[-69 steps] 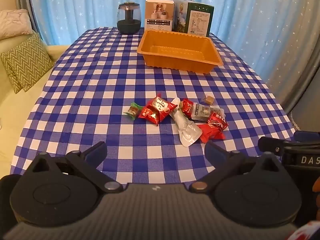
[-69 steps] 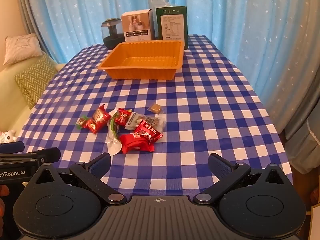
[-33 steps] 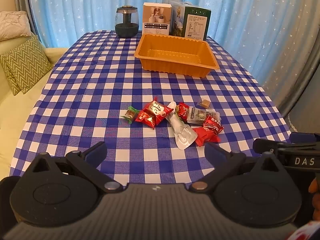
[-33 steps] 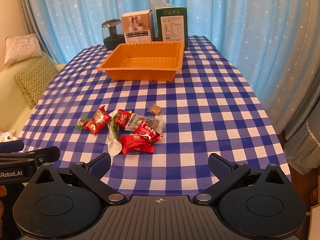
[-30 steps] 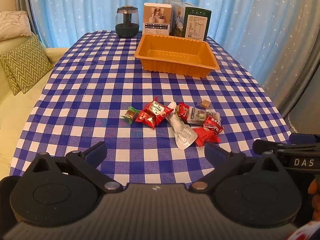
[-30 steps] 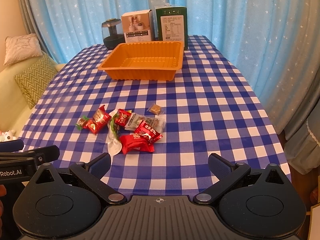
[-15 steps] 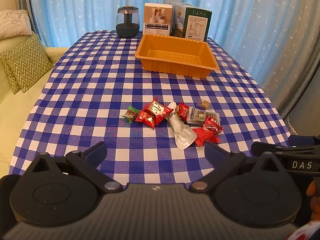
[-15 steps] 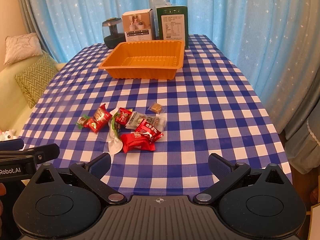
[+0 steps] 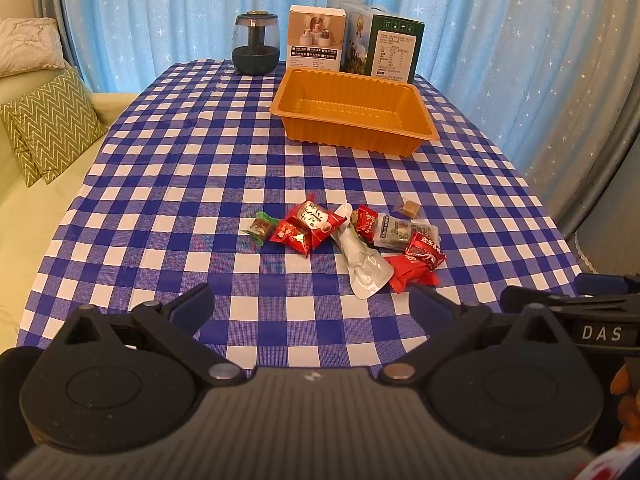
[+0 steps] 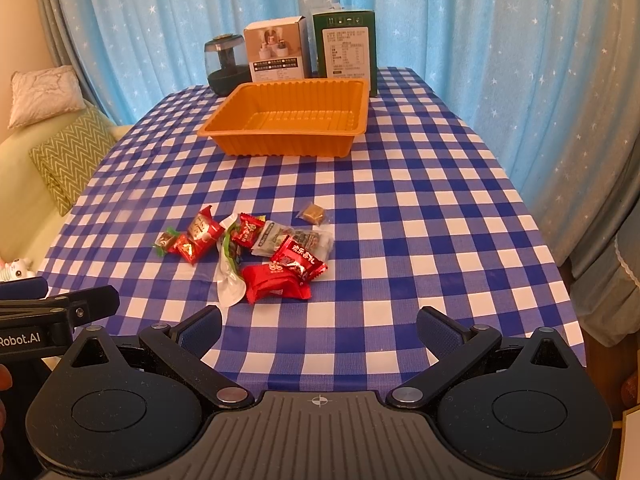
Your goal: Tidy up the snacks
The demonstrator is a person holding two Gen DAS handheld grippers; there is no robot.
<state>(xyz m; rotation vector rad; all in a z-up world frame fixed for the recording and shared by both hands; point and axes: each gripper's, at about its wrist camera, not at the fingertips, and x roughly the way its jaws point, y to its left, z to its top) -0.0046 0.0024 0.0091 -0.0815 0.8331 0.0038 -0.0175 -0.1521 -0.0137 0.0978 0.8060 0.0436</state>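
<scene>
While snacks (image 9: 344, 236) lie ahead, left gripper (image 9: 310, 306), right gripper (image 10: 318, 326) spread wide, touching nothing.

Counts, table top:
- Red foil snack packets (image 9: 310, 222): five, as far as overlaps allow.
- Small green-ended wrapped candy (image 9: 261, 226): one.
- White squeezed pouch (image 9: 362, 258): one.
- Clear printed snack bar wrapper (image 10: 296, 238): one.
- Small brown caramel cube (image 10: 313, 213): one.
- Orange ribbed plastic tray (image 9: 426, 130): one.
- Upright cardboard boxes (image 10: 276, 54): two, one white, one green.
- Dark glass jar-shaped device (image 9: 256, 42): one.
</scene>
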